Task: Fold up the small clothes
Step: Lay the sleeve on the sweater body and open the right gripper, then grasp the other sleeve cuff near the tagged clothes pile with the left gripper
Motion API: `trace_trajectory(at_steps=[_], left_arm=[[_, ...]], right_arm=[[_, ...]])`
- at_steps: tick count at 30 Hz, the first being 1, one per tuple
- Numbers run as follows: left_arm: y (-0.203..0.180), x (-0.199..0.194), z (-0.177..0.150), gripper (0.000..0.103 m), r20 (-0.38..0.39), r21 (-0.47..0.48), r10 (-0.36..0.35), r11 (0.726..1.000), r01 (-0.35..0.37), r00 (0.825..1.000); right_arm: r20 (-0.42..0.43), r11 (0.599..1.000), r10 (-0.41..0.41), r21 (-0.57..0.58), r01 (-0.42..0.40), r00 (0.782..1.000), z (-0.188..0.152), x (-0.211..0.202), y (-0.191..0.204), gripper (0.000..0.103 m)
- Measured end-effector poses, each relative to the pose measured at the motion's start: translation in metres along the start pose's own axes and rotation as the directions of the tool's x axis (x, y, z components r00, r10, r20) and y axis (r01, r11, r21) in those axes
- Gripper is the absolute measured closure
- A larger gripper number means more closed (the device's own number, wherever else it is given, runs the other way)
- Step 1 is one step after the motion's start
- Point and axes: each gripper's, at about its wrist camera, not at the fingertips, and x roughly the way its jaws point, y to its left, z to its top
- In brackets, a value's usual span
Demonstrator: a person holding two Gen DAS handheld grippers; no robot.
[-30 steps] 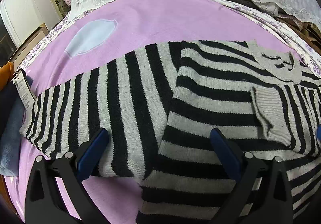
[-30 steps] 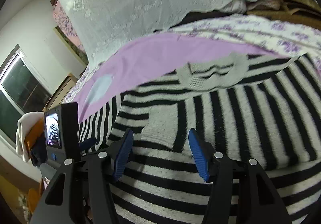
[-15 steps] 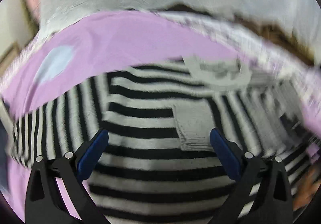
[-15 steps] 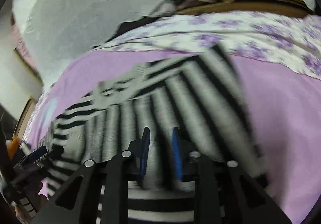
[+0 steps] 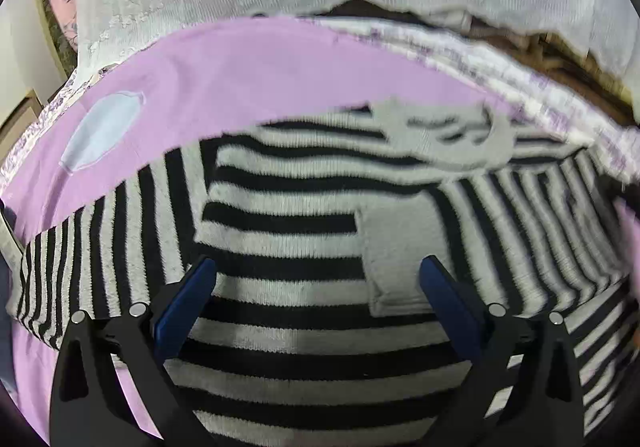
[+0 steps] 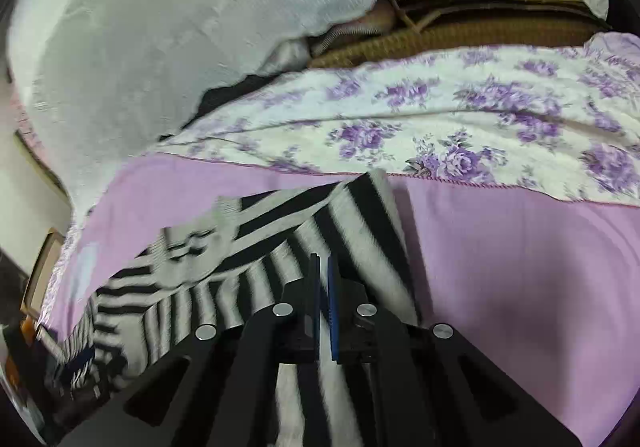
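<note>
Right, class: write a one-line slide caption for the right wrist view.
Right gripper shut on the striped sweater, lifting its edge off the pink blanket.

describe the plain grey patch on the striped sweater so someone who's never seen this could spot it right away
Start at the pink sheet covering the bed, where a black-and-grey striped sweater lies spread out. Below its grey collar, toward the right of the body, sits a plain grey ribbed cuff: the end of a sleeve folded across the body. It is the one stripe-free rectangular block among the bands.
</note>
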Motion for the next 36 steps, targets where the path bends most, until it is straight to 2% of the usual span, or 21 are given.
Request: trace_trajectory(at_steps=[1, 2, 5, 8, 9, 12, 14, 15, 17, 20, 23, 24, 25, 27, 28, 31, 36], left_arm=[[-0.005, 0.009, -0.003, 0.004, -0.03, 0.016, 0.01, 1.0, -0.009, 1.0], [-0.004, 0.013, -0.004, 0.004, -0.015, 0.005, -0.005, 1.0, 0.005, 1.0], [-0.002, 0.012, -0.004, 0.004, -0.003, -0.006, -0.02, 1.0, 0.02, 1.0], [0.002, 0.003, -0.006, 0.004, 0.014, -0.011, -0.032, 0.999, 0.033, 0.999], [0.003, -0.005, -0.007, 0.004, 0.036, -0.016, -0.041, 0.999, 0.041, 0.999], [0.007, -0.018, -0.008, 0.004, 0.076, -0.024, -0.057, 0.998, 0.059, 0.995], [-0.001, -0.011, -0.009, 0.004, 0.038, 0.008, -0.043, 0.999, 0.042, 0.998], [-0.007, 0.003, -0.013, 0.004, -0.011, 0.04, -0.025, 0.999, 0.025, 1.0], [-0.009, 0.003, -0.015, 0.004, 0.015, 0.038, -0.019, 0.999, 0.018, 1.0], [-0.004, 0.0, -0.017, 0.004, 0.008, 0.034, -0.036, 0.999, 0.035, 0.999], [0.007, -0.013, -0.029, 0.004, -0.018, 0.025, -0.059, 0.998, 0.059, 0.998], [0.012, -0.022, -0.037, 0.004, -0.011, 0.023, -0.07, 0.997, 0.071, 0.997], [0.014, -0.031, -0.044, 0.004, -0.004, 0.025, -0.083, 0.996, 0.083, 0.997], [0.02, -0.043, -0.06, 0.004, 0.001, 0.038, -0.108, 0.993, 0.108, 0.994], [0.02, -0.045, -0.068, 0.004, -0.009, 0.045, -0.11, 0.993, 0.11, 0.994], [0.017, -0.045, -0.085, 0.004, -0.04, 0.072, -0.083, 0.994, 0.086, 0.996], [0.027, -0.075, -0.119, 0.004, 0.001, 0.126, -0.079, 0.989, 0.078, 0.997]], right_arm=[[-0.012, 1.0, -0.024, 0.01, 0.024, 1.0, 0.003, 0.008, -0.002, 0.103], [-0.045, 0.999, -0.036, 0.036, 0.038, 0.998, 0.007, 0.025, -0.014, 0.103], [-0.036, 0.994, 0.043, 0.106, -0.039, 0.998, 0.006, 0.032, -0.031, 0.103], [0.002, 0.999, 0.014, 0.051, -0.014, 1.0, -0.002, 0.007, -0.022, 0.103], [0.011, 1.0, 0.021, 0.013, -0.021, 1.0, -0.009, -0.007, -0.015, 0.097], [0.005, 0.996, 0.059, -0.07, -0.058, 0.998, -0.034, -0.035, -0.006, 0.097], [-0.022, 0.992, 0.044, -0.116, -0.046, 0.999, -0.057, -0.044, -0.005, 0.097], [-0.045, 0.991, 0.027, -0.128, -0.033, 0.999, -0.065, -0.041, -0.008, 0.1], [-0.054, 0.992, 0.045, -0.114, -0.051, 0.998, -0.075, -0.033, -0.016, 0.103], [-0.058, 0.997, 0.059, -0.049, -0.062, 0.997, -0.07, -0.04, -0.02, 0.103], [-0.03, 0.995, 0.068, -0.071, -0.07, 0.997, -0.083, -0.063, -0.015, 0.098], [-0.024, 0.993, 0.078, -0.092, -0.08, 0.997, -0.092, -0.074, -0.015, 0.089], [-0.025, 0.991, 0.081, -0.102, -0.083, 0.996, -0.098, -0.08, -0.016, 0.07], [-0.043, 0.988, 0.065, -0.136, -0.07, 0.997, -0.115, -0.089, -0.019, 0.054], [-0.069, 0.986, 0.054, -0.154, -0.064, 0.996, -0.125, -0.087, -0.024, 0.055], [-0.059, 0.984, 0.059, -0.165, -0.068, 0.996, -0.135, -0.092, -0.027, 0.055], [-0.05, 0.976, 0.051, -0.21, -0.061, 0.997, -0.156, -0.107, -0.026, 0.05]])
